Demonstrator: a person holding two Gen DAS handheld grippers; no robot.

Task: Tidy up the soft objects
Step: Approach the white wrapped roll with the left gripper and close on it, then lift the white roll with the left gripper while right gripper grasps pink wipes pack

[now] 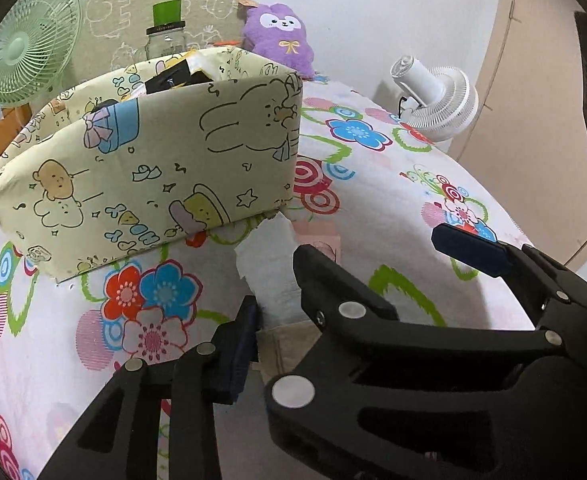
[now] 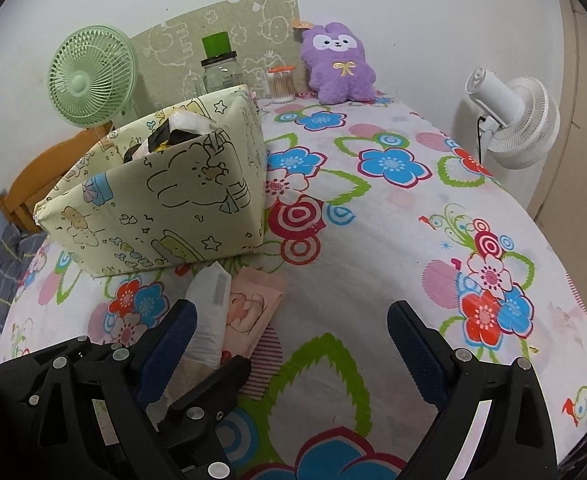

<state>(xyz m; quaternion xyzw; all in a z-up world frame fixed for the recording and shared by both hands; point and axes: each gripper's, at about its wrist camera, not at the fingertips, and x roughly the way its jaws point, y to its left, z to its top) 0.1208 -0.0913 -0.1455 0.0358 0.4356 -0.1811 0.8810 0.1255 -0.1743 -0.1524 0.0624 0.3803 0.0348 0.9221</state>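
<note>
Left gripper point(image 1: 277, 280) fingers look pinched on the white tissue pack point(image 1: 271, 268), near side of the table point(image 1: 373, 208). Right gripper point(image 2: 293, 344) fingers wide, empty. Next I'd lift it into the patterned box point(image 1: 145, 168).

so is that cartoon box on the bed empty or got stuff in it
Got stuff in it. The cartoon box is open-topped, and dark and white items poke above its rim in both views. How full below the rim: cannot tell.
</note>
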